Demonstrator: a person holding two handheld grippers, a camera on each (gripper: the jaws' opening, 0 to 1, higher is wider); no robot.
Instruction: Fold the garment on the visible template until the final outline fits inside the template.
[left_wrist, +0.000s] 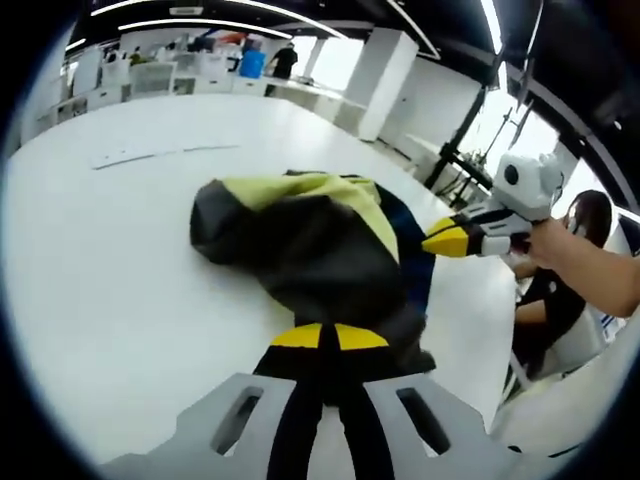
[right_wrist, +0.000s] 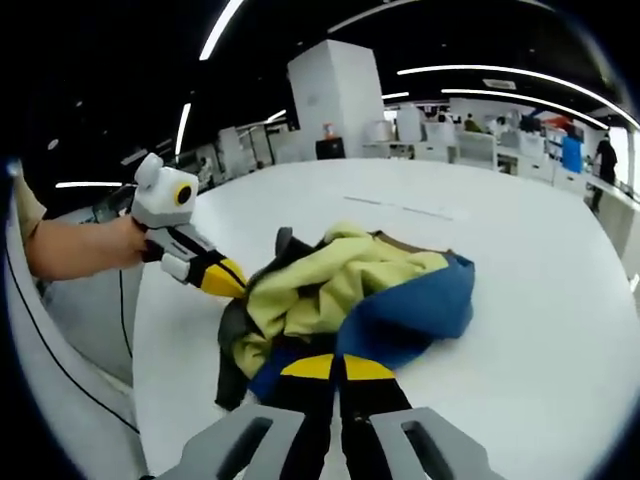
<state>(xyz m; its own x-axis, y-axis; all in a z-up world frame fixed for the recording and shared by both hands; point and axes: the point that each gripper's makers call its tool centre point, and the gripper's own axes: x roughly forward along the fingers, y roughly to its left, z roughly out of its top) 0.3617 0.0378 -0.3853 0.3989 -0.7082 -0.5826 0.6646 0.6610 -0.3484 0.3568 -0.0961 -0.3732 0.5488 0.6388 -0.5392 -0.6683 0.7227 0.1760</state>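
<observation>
Both tongs, L (left_wrist: 328, 338) & R (right_wrist: 337, 367), pinching crumpled soft garment (right_wrist: 350, 290), glossy white table (left_wrist: 110, 260).

The crumpled garment of black, pale yellow and blue fabric (left_wrist: 320, 255) (right_wrist: 350, 295) lies bunched in a heap on the white table (left_wrist: 120, 260) (right_wrist: 540, 330).

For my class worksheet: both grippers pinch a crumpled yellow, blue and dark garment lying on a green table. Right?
Not quite: the table is white, not green, as the right gripper view shows. The rest holds: both the left gripper and right gripper pinch the crumpled garment.
</observation>
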